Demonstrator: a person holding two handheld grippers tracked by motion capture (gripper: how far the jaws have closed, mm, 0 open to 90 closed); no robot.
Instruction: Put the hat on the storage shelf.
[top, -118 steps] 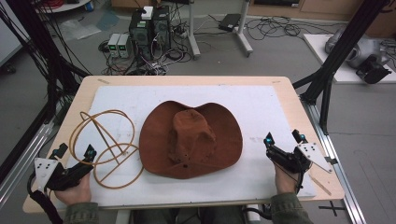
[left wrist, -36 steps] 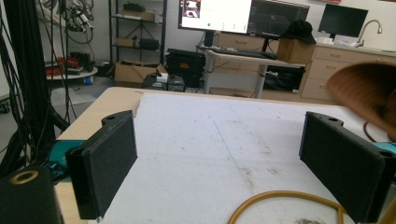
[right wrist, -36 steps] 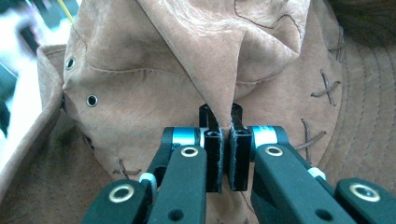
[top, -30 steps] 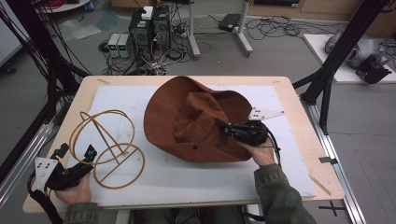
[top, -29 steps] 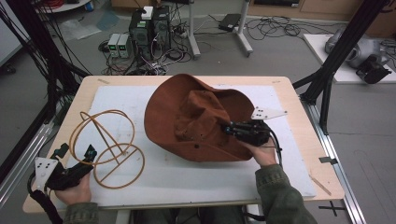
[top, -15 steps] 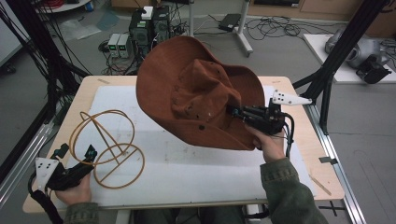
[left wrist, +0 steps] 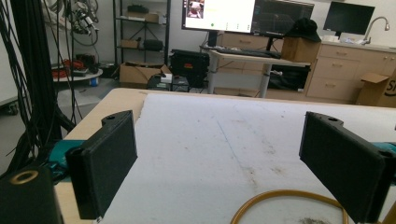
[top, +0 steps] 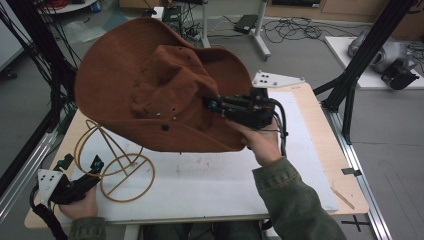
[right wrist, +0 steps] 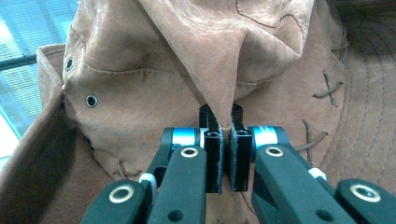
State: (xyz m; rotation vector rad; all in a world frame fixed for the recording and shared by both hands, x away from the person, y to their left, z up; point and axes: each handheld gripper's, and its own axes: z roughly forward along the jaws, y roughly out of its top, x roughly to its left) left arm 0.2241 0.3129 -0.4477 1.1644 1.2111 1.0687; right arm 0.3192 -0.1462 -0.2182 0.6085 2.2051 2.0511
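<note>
Cables, equipment racks and a monitor crowd the lab floor beyond the table (top: 320, 165), whose wooden top carries a white mat. Above the mat's left half, the brown suede hat (top: 150, 90) hangs in the air, tilted with its brim rising toward the far left, clear of the surface. It is held from the right by the right gripper (top: 212, 105), whose jaws are pressed together on a pinched fold of the crown; the right gripper view shows that ridge of suede (right wrist: 224, 93) squeezed between the two black pads. Taking the soft crown rather than the wide brim probably gives a firmer purchase, though the hat droops under its own weight. Beneath the brim, at the near left, stands a wire hat stand (top: 117, 160) of yellowish loops, and carrying the hat over it suggests the stand is where it is meant to go. The left gripper (top: 82, 167) rests low at the near left edge, jaws wide apart and holding nothing, just beside the stand's base ring (left wrist: 289, 205), likely placed to steady it.
</note>
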